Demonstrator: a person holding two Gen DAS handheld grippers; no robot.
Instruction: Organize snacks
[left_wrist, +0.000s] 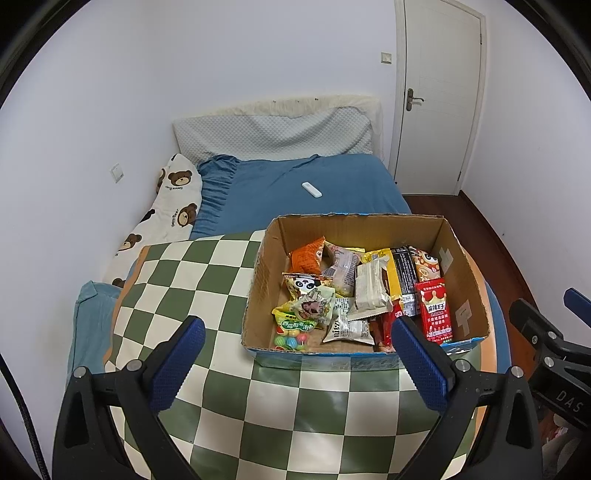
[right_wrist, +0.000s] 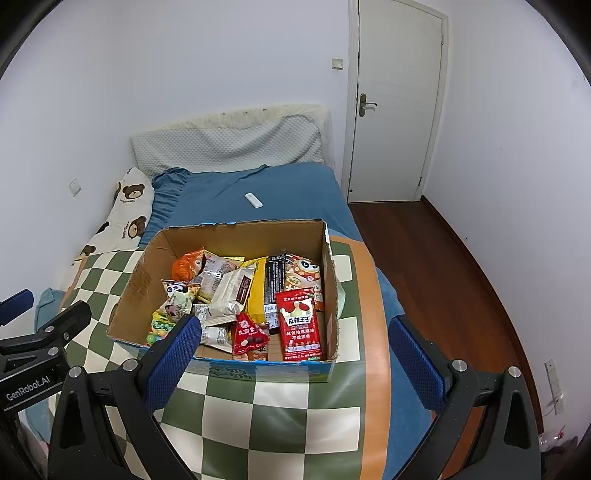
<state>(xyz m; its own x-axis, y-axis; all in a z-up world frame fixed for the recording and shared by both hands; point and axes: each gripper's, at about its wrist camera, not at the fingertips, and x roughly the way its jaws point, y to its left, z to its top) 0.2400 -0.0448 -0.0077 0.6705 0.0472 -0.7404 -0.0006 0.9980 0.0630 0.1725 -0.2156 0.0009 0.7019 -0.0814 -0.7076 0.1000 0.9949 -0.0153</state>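
Note:
An open cardboard box (left_wrist: 264, 280) (right_wrist: 136, 288) sits on a green-and-cream checkered cloth (left_wrist: 192, 280) (right_wrist: 258, 417) on the bed. It holds several snack packets, among them a red packet (left_wrist: 434, 314) (right_wrist: 300, 325), an orange bag (left_wrist: 306, 256) (right_wrist: 184, 267) and a white wrapped cake (left_wrist: 369, 291) (right_wrist: 232, 291). My left gripper (left_wrist: 295, 334) is open and empty, hovering in front of the box's near wall. My right gripper (right_wrist: 293, 332) is open and empty, just before the box's near right corner. The right gripper (left_wrist: 550, 332) shows at the left wrist view's right edge.
A blue bedsheet (left_wrist: 314, 177) (right_wrist: 288, 184) lies beyond the box with a white remote (left_wrist: 311, 189) (right_wrist: 253, 200) on it. A bear-print pillow (left_wrist: 166, 210) (right_wrist: 125, 206) lies along the left wall. A closed white door (left_wrist: 436, 92) (right_wrist: 395, 99) and dark wood floor (right_wrist: 443, 277) are at right.

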